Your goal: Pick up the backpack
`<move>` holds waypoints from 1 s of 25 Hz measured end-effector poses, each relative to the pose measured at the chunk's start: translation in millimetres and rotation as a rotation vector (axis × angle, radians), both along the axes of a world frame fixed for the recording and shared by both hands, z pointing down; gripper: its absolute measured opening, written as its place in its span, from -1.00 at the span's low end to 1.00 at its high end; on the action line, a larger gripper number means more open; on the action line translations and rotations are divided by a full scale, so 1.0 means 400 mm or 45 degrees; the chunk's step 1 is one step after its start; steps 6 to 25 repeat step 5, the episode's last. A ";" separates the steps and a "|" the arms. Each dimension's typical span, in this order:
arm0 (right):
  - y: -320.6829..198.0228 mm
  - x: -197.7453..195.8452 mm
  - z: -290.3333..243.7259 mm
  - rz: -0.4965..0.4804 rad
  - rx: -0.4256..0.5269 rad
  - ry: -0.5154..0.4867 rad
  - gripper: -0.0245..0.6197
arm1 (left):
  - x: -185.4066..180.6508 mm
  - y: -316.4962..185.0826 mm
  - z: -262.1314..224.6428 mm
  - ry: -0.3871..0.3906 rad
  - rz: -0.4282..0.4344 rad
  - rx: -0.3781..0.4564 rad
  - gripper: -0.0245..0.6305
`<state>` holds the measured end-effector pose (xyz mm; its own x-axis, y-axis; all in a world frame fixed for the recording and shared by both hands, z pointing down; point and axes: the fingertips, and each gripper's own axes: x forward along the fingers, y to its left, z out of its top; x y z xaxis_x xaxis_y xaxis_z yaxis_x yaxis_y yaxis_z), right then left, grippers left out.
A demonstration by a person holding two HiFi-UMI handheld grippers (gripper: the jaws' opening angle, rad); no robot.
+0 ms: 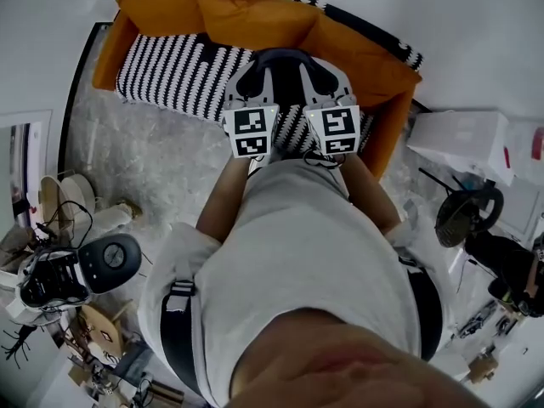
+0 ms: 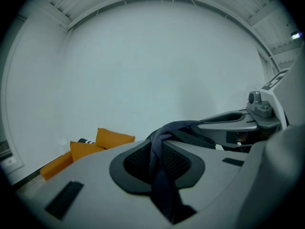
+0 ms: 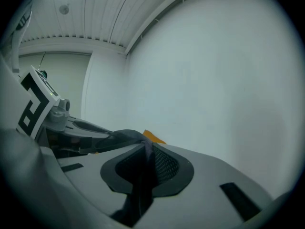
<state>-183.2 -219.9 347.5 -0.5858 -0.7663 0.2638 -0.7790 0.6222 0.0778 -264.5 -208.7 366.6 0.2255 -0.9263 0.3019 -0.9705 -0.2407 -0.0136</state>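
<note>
I have both grippers raised side by side in front of my chest, above the orange sofa (image 1: 387,79) with its black-and-white striped cover (image 1: 170,68). In the head view the left gripper (image 1: 257,68) and the right gripper (image 1: 316,68) sit close together. Their marker cubes (image 1: 252,132) face up at me, and a dark strap (image 1: 286,54) arcs across from one tip to the other.

In the left gripper view, the left gripper (image 2: 159,162) has its fingers (image 2: 136,162) pressed in on that strap (image 2: 164,132). The dark fabric is bunched and twisted between the mesh pads. It then runs off to the right to the other gripper (image 2: 238,122). Behind it I see a white wall and two orange cushions (image 2: 112,138).

In the right gripper view, the right gripper (image 3: 143,170) is also pinching the strap (image 3: 125,136) between its fingers (image 3: 164,166). The strap leads left to the left gripper (image 3: 83,128). A corner of orange cushion (image 3: 153,136) shows just past it.

The strap is the only part of the backpack I can pick out. It is held up in the air between the two grippers, and I can't see the bag's body in any view. On my shoulders I can see black webbing (image 1: 174,330), but I can't tell whether it belongs to the bag.

Grey marbled floor (image 1: 153,164) spreads in front of the sofa. A white box (image 1: 463,138) lies off to my right.
</note>
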 end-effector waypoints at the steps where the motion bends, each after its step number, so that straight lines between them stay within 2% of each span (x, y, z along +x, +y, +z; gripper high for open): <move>1: -0.001 -0.002 0.000 -0.001 -0.001 -0.001 -0.72 | -0.001 0.000 -0.001 -0.001 -0.002 0.001 -0.73; 25: -0.001 -0.008 -0.001 -0.007 -0.005 -0.006 -0.72 | -0.008 0.000 -0.004 -0.009 -0.010 0.000 -0.73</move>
